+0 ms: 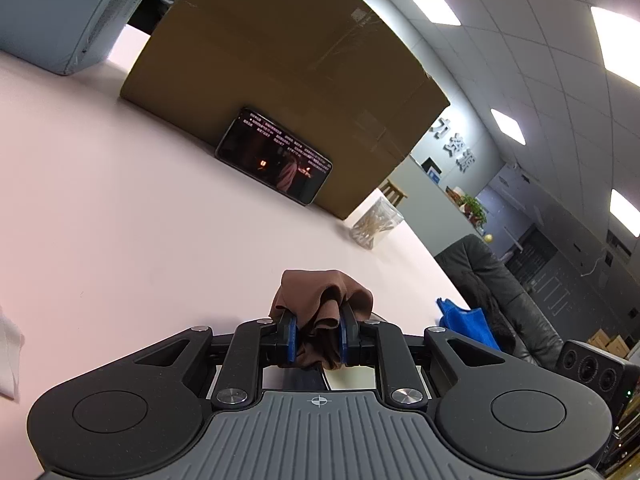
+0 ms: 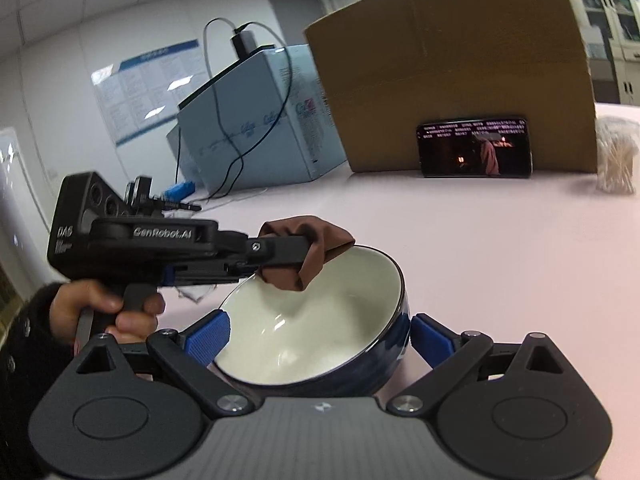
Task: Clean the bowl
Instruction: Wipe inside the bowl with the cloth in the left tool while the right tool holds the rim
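A bowl [image 2: 320,320], white inside and dark blue outside, is held tilted above the pink table [image 2: 500,260]. My right gripper [image 2: 320,338] is shut on the bowl, its blue pads [image 2: 208,336] pressing both sides. My left gripper [image 1: 318,338] is shut on a bunched brown cloth [image 1: 320,300]. In the right wrist view that left gripper [image 2: 304,254] comes in from the left with the brown cloth [image 2: 312,256] just over the bowl's far left rim. A hand [image 2: 120,312] holds its handle.
A large cardboard box [image 2: 460,80] stands at the back of the table with a lit phone [image 2: 476,148] leaning on it. A clear jar of cotton swabs [image 1: 376,220] is beside the box. A pale blue box [image 2: 260,120] with cables sits at the back left. A blue cloth [image 1: 468,320] lies by the table's edge.
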`<action>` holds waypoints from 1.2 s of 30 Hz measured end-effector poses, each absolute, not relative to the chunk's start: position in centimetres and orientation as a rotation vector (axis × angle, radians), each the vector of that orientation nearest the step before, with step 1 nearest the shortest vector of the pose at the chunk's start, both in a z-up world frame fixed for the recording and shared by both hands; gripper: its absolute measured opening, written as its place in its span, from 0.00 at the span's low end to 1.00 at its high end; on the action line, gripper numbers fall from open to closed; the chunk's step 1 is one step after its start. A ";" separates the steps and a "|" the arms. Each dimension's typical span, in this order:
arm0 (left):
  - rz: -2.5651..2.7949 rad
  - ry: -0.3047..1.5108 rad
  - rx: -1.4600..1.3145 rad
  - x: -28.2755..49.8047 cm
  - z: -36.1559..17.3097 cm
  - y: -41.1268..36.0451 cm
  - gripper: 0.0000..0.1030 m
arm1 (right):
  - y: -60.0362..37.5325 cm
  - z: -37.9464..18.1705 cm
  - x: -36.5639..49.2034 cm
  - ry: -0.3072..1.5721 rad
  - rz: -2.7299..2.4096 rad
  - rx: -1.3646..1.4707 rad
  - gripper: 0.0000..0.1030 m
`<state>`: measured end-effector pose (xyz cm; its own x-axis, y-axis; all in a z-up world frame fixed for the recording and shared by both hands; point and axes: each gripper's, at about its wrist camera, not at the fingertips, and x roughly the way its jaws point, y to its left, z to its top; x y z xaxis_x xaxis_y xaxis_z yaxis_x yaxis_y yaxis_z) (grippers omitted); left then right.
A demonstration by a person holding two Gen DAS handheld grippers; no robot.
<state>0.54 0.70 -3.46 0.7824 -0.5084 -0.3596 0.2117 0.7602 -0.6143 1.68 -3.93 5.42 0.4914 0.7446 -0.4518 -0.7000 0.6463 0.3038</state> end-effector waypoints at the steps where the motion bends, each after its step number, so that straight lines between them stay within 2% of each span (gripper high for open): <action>1: -0.412 0.543 -0.583 0.5 -3.4 0.7 0.17 | -4.3 5.7 1.4 0.573 0.890 0.079 0.95; 8: -0.408 0.541 -0.576 0.5 -3.3 0.6 0.17 | -6.1 7.2 -0.8 0.440 0.957 0.033 1.00; 17: -0.396 0.538 -0.560 0.3 -3.2 0.2 0.17 | -2.7 5.6 -1.3 0.524 0.880 -0.209 1.00; 36: -0.371 0.529 -0.507 -2.3 -2.3 0.3 0.18 | -4.6 5.3 0.0 0.556 0.755 -0.183 1.00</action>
